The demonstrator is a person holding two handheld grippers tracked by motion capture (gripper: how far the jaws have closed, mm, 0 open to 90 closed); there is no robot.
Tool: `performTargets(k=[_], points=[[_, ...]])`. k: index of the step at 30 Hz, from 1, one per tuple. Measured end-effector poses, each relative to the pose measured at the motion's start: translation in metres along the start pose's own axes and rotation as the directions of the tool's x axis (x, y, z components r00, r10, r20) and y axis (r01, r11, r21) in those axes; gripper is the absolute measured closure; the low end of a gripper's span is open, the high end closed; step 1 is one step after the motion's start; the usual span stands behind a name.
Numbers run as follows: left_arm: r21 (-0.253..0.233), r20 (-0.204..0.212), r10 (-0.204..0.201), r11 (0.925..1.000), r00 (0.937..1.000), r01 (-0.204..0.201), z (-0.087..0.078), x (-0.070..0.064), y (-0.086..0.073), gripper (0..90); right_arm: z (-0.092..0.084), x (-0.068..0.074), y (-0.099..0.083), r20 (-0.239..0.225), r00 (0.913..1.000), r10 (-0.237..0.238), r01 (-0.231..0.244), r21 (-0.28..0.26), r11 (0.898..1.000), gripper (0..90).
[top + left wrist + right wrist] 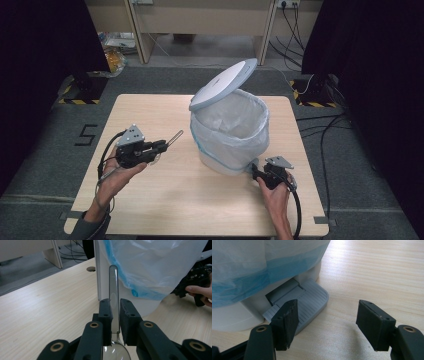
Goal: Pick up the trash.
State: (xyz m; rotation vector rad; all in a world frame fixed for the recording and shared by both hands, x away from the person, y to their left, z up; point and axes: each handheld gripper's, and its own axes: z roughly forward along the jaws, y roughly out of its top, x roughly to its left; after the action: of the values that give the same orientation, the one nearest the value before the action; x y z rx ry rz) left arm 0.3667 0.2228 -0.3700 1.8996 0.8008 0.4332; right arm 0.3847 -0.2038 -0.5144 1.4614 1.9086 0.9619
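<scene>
One spoon [114, 293], left of centre in the high view, is clamped in the left gripper [162, 145]. One bin [231, 131] is seen mid-frame, lid [223, 84] raised. Right gripper [327, 322] is held open, one jaw on the one pedal [308, 302].

A lab or recording studio set up for filming. A small pale wooden bench [165, 200] stands on grey carpet [45, 165] marked with tape, including a number five [86, 135]. Black curtains [45, 40] hang on both sides, stand bases carry yellow-black hazard tape [80, 101], and cables [320, 130] trail across the floor.
</scene>
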Motion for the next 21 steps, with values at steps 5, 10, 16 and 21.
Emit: performTargets(k=[5,10,16,21], points=[[-0.013,0.015,0.023,0.9997,0.9996,-0.023,-0.004,-0.008,0.008,79.5,0.0,0.0,0.0,0.001,1.0,-0.002,0.002,0.0,1.0,33.9],[-0.028,0.033,0.049,0.9985,0.9983,-0.048,-0.007,-0.015,0.02,79.5,0.0,0.0,0.0,0.005,1.0,-0.006,0.006,-0.001,1.0,34.0],[-0.032,0.03,0.083,0.9961,0.9961,-0.082,-0.009,-0.021,0.033,79.5,0.0,0.001,0.0,0.005,1.0,-0.006,0.006,-0.001,1.0,34.0],[-0.049,0.049,0.093,0.9946,0.9944,-0.091,-0.009,-0.026,0.044,79.5,0.0,0.0,0.0,0.005,1.0,-0.007,0.007,-0.001,1.0,34.0]])
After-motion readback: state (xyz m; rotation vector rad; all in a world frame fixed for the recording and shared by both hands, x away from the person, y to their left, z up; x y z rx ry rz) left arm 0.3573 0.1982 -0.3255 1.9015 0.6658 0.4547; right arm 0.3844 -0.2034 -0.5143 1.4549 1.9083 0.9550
